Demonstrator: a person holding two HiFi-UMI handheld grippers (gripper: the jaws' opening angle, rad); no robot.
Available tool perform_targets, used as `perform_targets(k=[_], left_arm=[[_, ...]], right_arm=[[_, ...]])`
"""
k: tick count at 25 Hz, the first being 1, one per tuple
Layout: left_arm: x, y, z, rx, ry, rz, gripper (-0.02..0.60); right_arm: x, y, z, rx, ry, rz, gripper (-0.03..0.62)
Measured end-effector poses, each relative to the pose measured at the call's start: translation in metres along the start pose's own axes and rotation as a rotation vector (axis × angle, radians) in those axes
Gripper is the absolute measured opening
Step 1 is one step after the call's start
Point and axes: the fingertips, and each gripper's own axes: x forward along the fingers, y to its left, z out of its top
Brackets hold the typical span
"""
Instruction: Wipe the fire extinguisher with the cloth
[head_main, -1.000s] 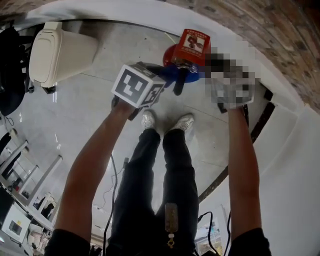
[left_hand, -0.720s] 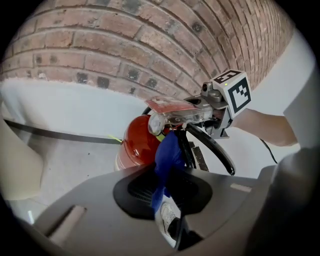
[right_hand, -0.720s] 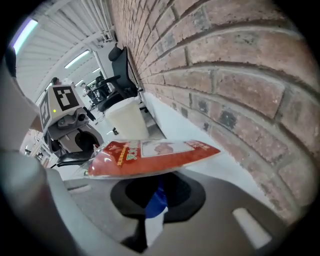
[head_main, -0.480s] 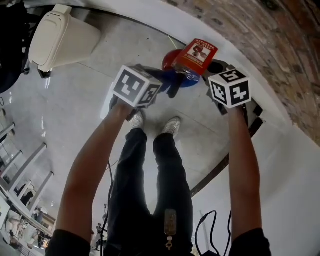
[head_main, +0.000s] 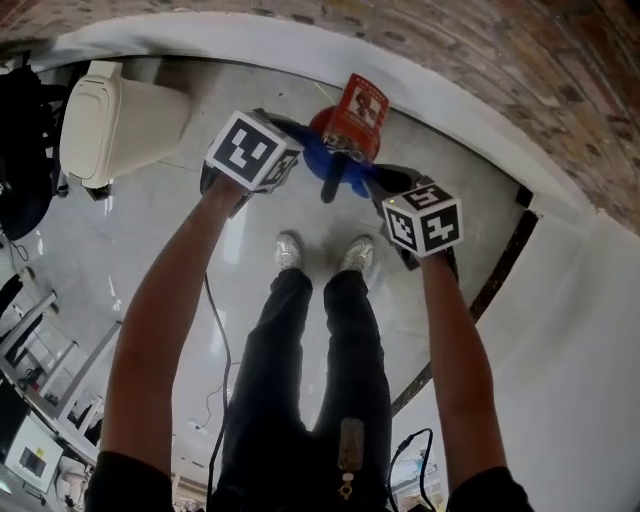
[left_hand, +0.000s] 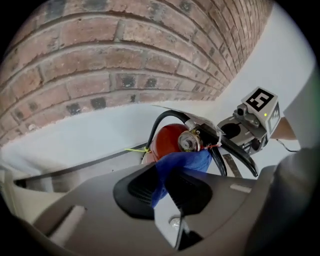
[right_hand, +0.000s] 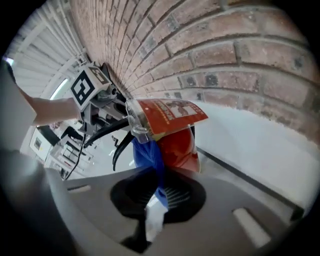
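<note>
Moved since a second ago: right tool (right_hand: 157, 195), in the head view from level with the tag (head_main: 360, 105) to lower right of the fire extinguisher (head_main: 322, 125); left tool (left_hand: 163, 187), from lower left of it to just beside it at left.
Brick wall (head_main: 480, 50): across the top of the head view, behind everything else.
Floor (head_main: 180, 240): glossy pale grey, carrying the fire extinguisher and the bin.
White band (head_main: 470, 100): along the foot of the brick wall, meeting the floor.
Legs (head_main: 320, 370): in dark trousers, with pale shoes (head_main: 290, 250) side by side near the fire extinguisher.
Bin (head_main: 115, 125): cream, lidded, well apart to the left.
Fire extinguisher: red, standing on the floor close to the white band, between the two tools.
Left tool: clamped on one end of the cloth (left_hand: 184, 161), aimed down at the extinguisher's top from the left.
Right tool: clamped on the other end of the cloth, a white label sticking out beneath the grip.
Cloth: blue, drawn from one tool to the other, pressed against the neck just under the gauge.
Hose (left_hand: 160, 122): black, arching over the red body.
Levers (left_hand: 240, 152): black, jutting from the top toward the right tool.
Tag: red printed card in a clear sleeve, lying over the top, above the cloth.
Gauge (left_hand: 189, 141): round, metal-rimmed, touching the cloth's upper edge.
Yellow tie (left_hand: 135, 149): thin, sticking out beside the red body.
</note>
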Motion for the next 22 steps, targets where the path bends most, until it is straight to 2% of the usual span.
perform_targets(k=[3, 9, 13, 14, 17, 18, 22], left_arm=[[-0.001, 0.013, 0.009, 0.090, 0.030, 0.025, 0.052], [0.005, 0.020, 0.029, 0.173, 0.000, 0.028, 0.052], [-0.002, 0.015, 0.011, 0.139, -0.016, 0.011, 0.048], [-0.006, 0.013, 0.004, 0.131, -0.024, 0.005, 0.048], [-0.022, 0.003, -0.022, 0.104, -0.060, -0.020, 0.046], [-0.031, -0.001, -0.031, 0.098, -0.066, -0.018, 0.046], [-0.072, -0.022, -0.054, 0.064, -0.104, -0.017, 0.046]], right_arm=[[0.005, 0.018, 0.001, 0.074, -0.045, 0.030, 0.023], [0.016, 0.032, 0.004, 0.154, -0.116, 0.003, 0.022], [0.015, 0.036, -0.004, 0.167, -0.134, 0.002, 0.026], [0.015, 0.038, -0.008, 0.158, -0.121, 0.003, 0.038], [0.012, 0.045, -0.027, 0.127, -0.059, -0.022, 0.143], [0.010, 0.048, -0.035, 0.118, -0.039, -0.036, 0.160], [-0.011, 0.069, -0.053, 0.097, -0.011, -0.074, 0.164]])
